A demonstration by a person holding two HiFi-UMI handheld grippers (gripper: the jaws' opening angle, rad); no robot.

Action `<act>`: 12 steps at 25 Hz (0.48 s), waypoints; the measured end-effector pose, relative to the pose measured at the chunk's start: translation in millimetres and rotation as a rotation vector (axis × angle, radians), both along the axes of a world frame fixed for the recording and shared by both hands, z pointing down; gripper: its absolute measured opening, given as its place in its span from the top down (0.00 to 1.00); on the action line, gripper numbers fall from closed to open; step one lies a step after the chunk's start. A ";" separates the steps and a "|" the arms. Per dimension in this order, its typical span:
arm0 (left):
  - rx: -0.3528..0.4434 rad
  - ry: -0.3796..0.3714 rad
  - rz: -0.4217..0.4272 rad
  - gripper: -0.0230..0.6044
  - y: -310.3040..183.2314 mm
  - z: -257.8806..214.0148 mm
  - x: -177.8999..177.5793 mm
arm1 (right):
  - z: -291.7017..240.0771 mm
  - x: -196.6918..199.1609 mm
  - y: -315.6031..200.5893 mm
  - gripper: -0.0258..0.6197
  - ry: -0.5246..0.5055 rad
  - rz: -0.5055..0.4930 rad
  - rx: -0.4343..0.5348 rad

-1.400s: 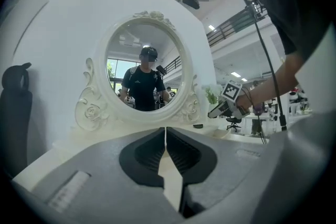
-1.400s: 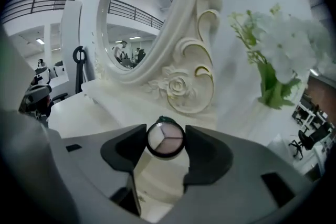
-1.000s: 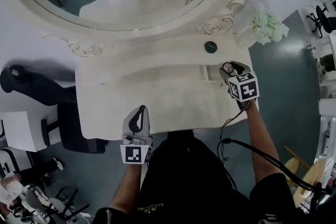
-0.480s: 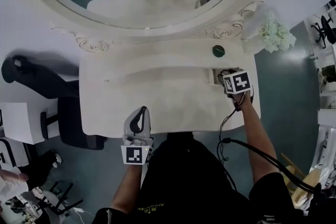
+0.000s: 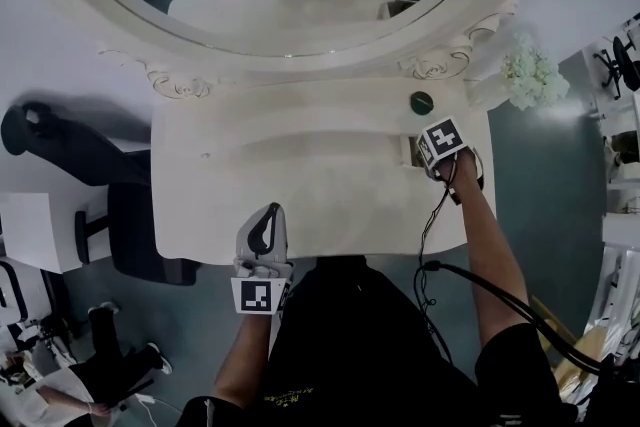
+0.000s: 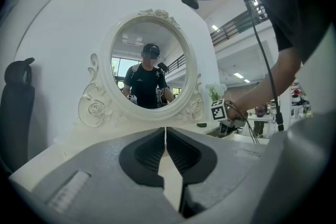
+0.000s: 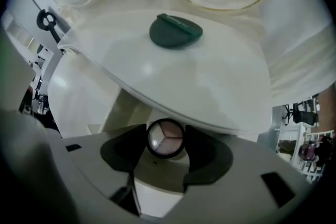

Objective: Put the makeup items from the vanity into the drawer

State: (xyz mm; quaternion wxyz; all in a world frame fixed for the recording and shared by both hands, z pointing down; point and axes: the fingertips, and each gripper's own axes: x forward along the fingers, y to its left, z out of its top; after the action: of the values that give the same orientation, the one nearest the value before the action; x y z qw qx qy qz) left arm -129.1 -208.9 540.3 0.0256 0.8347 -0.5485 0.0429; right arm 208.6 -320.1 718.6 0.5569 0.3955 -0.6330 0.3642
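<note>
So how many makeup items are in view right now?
2. A dark green round compact lies on the vanity top; a round black three-shade eyeshadow palette is gripped in the right tongs. More may be hidden in the drawer.

Eyeshadow compact [image 7: 166,138]: round, black rim, three pale wedges, gripped between the right gripper's [image 7: 166,144] jaws at the drawer.
Drawer [image 5: 409,152]: small, pulled open, right side of the vanity [image 5: 300,190].
Green compact [image 7: 175,31]: round, closed, flat on the vanity top.

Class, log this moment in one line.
right gripper: shut on eyeshadow palette, at open drawer | left gripper: shut, empty | green compact: on vanity top
</note>
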 end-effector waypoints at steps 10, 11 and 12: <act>0.026 0.018 0.008 0.92 -4.4 -6.9 -4.8 | 8.0 5.9 5.5 0.60 0.015 0.072 -0.117; 0.023 0.020 0.008 0.92 -4.5 -6.7 -6.1 | 7.3 5.4 4.5 0.59 0.011 0.073 -0.110; 0.015 0.021 0.003 0.92 -4.6 -6.3 -7.6 | 5.8 4.9 3.2 0.58 0.006 0.074 -0.100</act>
State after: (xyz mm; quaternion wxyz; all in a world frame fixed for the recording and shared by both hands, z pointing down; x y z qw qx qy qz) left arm -136.7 -213.5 534.0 0.0250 0.8362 -0.5471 0.0302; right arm 213.4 -317.0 724.5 0.5641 0.3915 -0.5972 0.4146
